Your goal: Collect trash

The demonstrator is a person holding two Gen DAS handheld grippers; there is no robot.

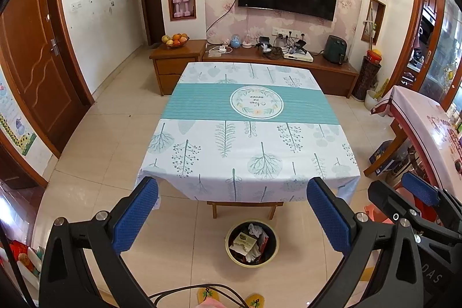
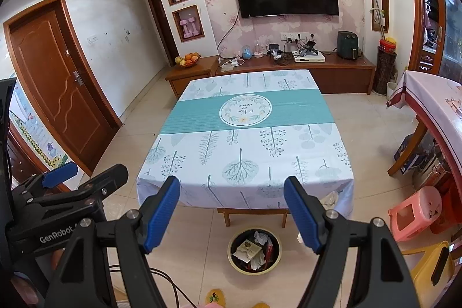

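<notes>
A round black trash bin point(image 1: 252, 243) with a yellow rim stands on the floor in front of the table; it also shows in the right wrist view point(image 2: 254, 250). It holds crumpled white paper, a small box and other wrappers. A low table point(image 1: 248, 132) with a white and teal leaf-print cloth stands behind it, also in the right wrist view point(image 2: 245, 140). My left gripper point(image 1: 232, 212) is open and empty, above and in front of the bin. My right gripper point(image 2: 231, 210) is open and empty, beside the left one. A crumpled white scrap point(image 2: 330, 199) lies near the table's right front corner.
A wooden TV cabinet point(image 1: 277, 62) with a fruit bowl and electronics runs along the far wall. A second covered table point(image 2: 433, 111) stands at the right, with a pink stool point(image 2: 415, 212) and a yellow stool point(image 2: 430, 273) below it. A wooden door point(image 1: 37, 62) is at left.
</notes>
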